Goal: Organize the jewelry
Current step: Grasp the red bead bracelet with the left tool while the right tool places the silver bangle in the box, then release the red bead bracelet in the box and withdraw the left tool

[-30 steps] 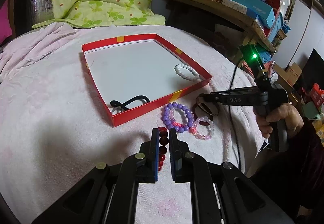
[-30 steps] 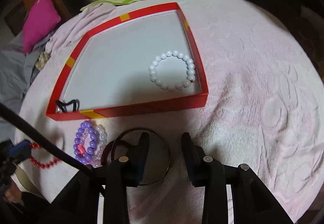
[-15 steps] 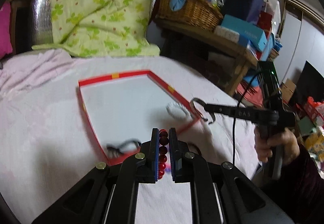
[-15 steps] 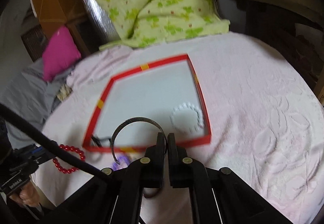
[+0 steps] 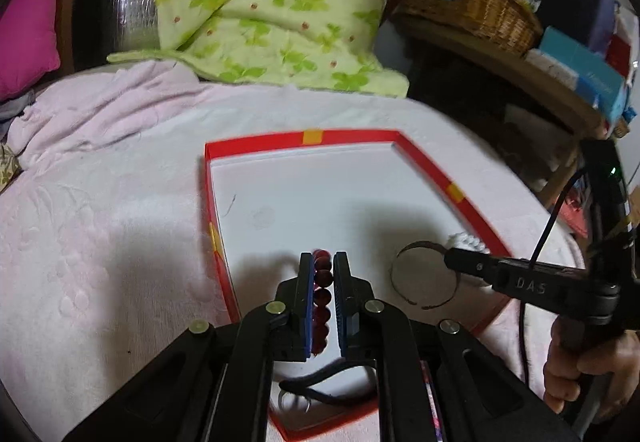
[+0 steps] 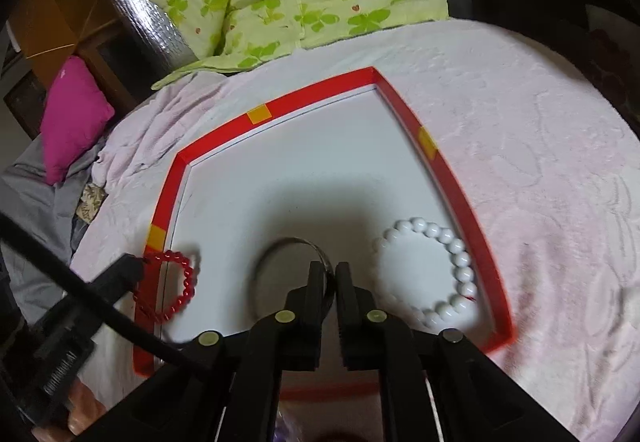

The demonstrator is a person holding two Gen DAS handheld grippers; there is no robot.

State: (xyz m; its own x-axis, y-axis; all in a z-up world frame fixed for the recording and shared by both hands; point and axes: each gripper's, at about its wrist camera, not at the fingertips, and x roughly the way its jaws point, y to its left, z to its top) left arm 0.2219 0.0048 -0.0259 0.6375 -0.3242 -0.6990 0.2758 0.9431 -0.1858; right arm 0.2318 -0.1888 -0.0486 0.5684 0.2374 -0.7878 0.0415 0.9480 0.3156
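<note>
You are holding both loads over the red-rimmed tray (image 5: 424,158), which is lying on the pink blanket (image 6: 540,146). Your left tongs (image 5: 323,262) are pinching the red bead bracelet (image 6: 176,286); in the right wrist view it is hanging just inside the tray's left rim, its loop drooping below the tips. Your right tongs (image 6: 329,274) are pressed together on the thin metal bangle (image 5: 424,276), whose open ring is extending forward from the tips over the white floor near the tray's middle. The white bead bracelet (image 6: 444,270) is lying in the near right corner, just right of the bangle. A black cord piece (image 5: 320,386) is sitting at the near edge beneath the left tongs. Judgement: open floor is lying far of both loads, so you are needing only a straight release; the bangle risks landing against the white beads.
</note>
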